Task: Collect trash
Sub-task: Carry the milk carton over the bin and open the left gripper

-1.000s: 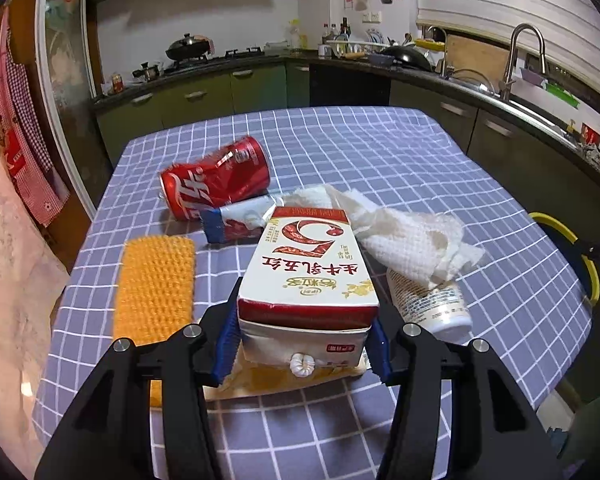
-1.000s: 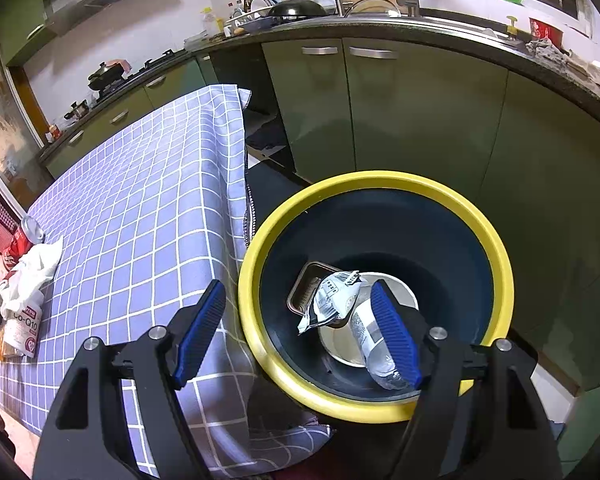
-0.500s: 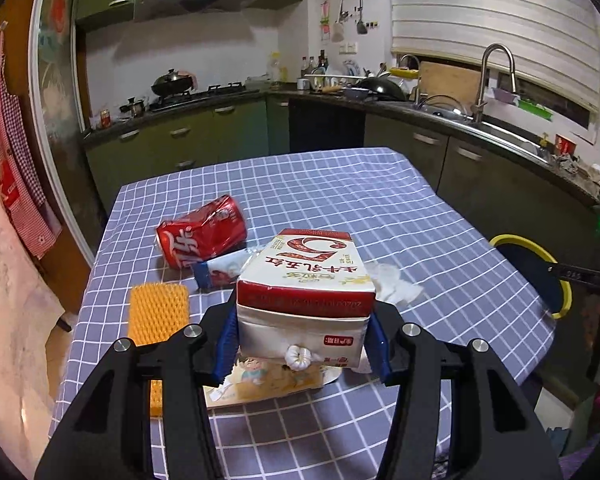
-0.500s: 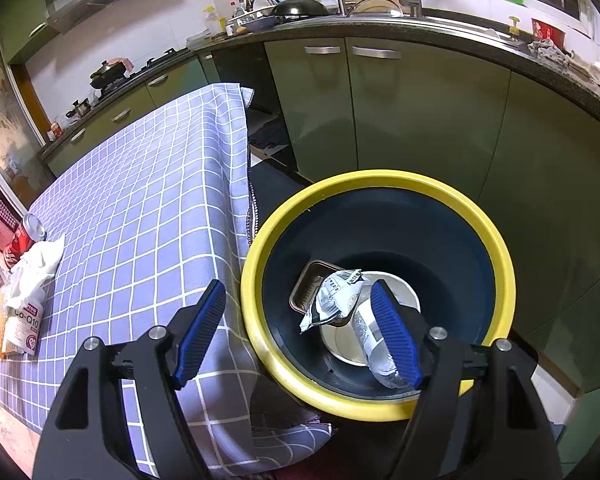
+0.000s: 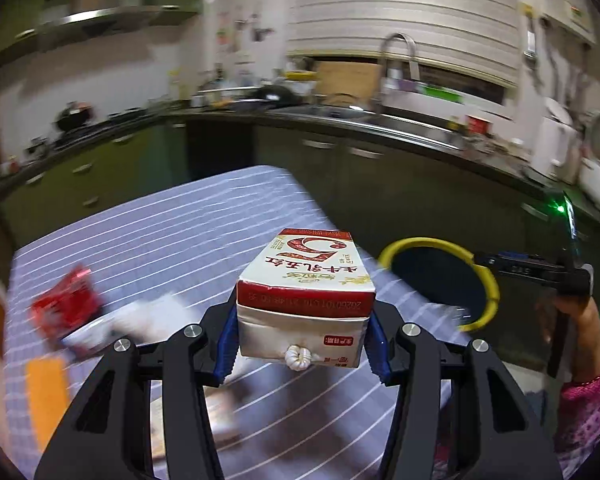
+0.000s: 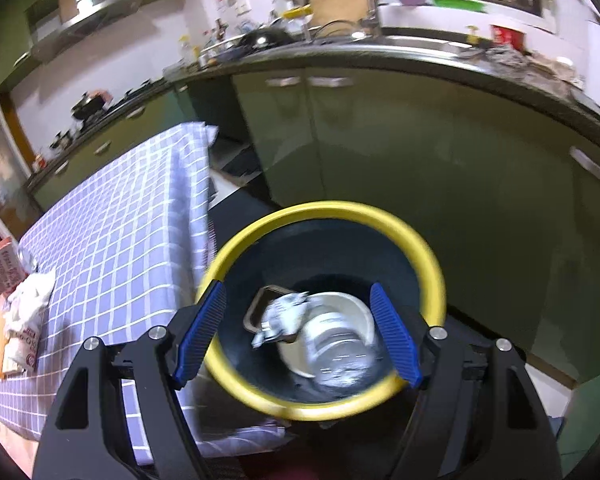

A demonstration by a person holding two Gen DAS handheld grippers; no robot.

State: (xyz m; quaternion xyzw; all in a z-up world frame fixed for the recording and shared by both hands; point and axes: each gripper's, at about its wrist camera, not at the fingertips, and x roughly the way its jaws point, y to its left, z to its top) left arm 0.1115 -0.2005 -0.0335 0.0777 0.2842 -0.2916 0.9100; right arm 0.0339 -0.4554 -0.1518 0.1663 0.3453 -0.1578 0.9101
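Note:
My left gripper (image 5: 302,338) is shut on a white and red milk carton (image 5: 306,280), held in the air above the checked tablecloth (image 5: 188,224). The yellow-rimmed dark bin (image 5: 440,276) stands past the table's right edge. In the right wrist view my right gripper (image 6: 298,334) hangs open and empty over that bin (image 6: 432,256), which holds a crumpled silver wrapper (image 6: 284,312), a white bowl and a small tray. A crushed red can (image 5: 66,304) and white tissue (image 5: 148,314) lie blurred on the table at left.
An orange sponge (image 5: 46,388) and a flat wrapper lie near the table's front. A white bottle (image 6: 20,340) lies by the tissue. Green kitchen cabinets (image 6: 380,140) and a sink counter run behind the bin. A hand in a pink sleeve (image 5: 584,388) holds the right gripper.
The left gripper has lifted the carton off the table and swung it right toward the bin. The right gripper has drawn back and risen a little above the bin.

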